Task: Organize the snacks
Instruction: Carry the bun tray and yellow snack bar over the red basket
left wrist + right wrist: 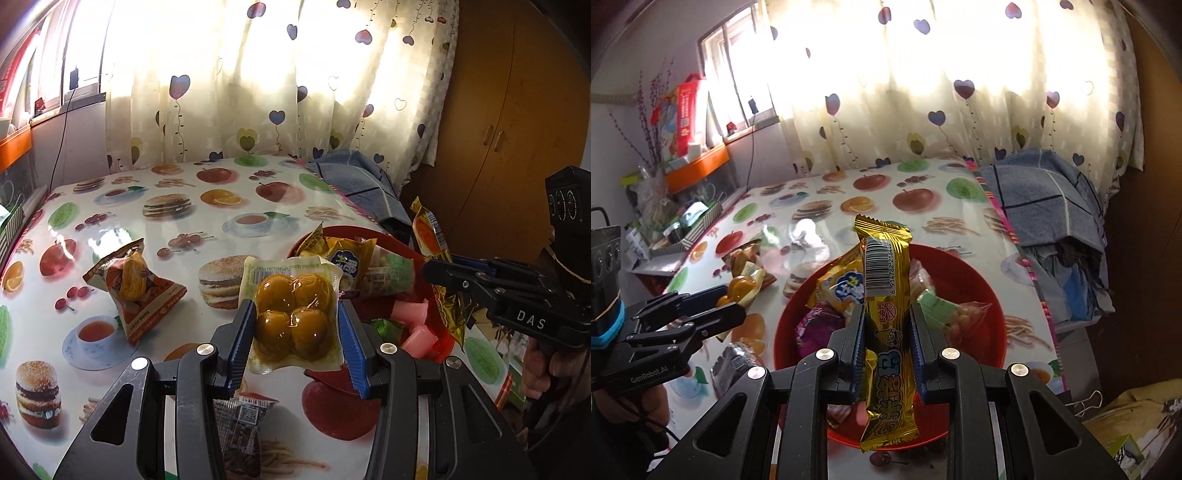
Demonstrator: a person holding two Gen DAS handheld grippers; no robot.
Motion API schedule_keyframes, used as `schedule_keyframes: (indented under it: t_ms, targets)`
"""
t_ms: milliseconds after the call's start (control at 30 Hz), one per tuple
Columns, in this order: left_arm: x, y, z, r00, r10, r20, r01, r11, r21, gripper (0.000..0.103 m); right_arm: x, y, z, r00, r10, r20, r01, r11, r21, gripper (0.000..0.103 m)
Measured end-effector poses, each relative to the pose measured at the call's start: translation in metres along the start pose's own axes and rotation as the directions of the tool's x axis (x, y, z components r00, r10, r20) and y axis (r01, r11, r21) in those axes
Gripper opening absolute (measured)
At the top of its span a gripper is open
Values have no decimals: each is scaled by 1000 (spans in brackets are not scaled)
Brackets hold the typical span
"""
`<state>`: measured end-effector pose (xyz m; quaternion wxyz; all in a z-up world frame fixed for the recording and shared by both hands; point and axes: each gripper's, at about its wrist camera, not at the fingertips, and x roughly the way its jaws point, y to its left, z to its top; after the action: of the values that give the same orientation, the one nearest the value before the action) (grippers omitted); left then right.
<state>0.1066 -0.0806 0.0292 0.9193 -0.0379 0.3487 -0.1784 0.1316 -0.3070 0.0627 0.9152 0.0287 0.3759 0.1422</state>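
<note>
Snacks are being sorted between a red bowl [993, 306] and the surface [122, 206] with its fruit-and-burger printed cover, and each hand carries one packet in the air. The left gripper [295, 328] has its fingers clamped on the side edges of a clear vacuum pouch of four brown balls [293, 308], probably braised eggs. The pouch stands upright between the blue pads, held by its flat seams so the soft contents are not squeezed. It hangs just beside the near-left rim of the bowl, over the surface, so I cannot tell whether it is going in or coming out.

The right gripper [888, 354] has its fingers closed narrowly on a long gold-wrapped bar [886, 332], gripped across its slim middle so both ends stick out, barcode end upward. That bar hangs directly over the bowl, which already holds a yellow packet [838, 288], a purple wrapper [816, 328], a pale green packet [936, 306] and a clear bag of round orange snacks [964, 317].

Loose on the surface, well clear of the bowl, lie an orange triangular packet [135, 291] and, nearer the left gripper, a dark grey packet with a QR code [240, 424]. These look like pieces yet to be sorted.
</note>
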Motion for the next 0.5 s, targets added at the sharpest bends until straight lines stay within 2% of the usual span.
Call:
schedule_keyframes:
  t_ms: [200, 500]
  targets:
    - [9, -7, 4, 1000, -27, -7, 27, 1000, 9, 46, 11, -26, -2, 999, -36, -11, 37, 998, 57, 19]
    - [21, -15, 8, 998, -56, -21, 56, 998, 16, 46, 45, -47, -11, 996, -36, -77, 45, 991, 125, 19]
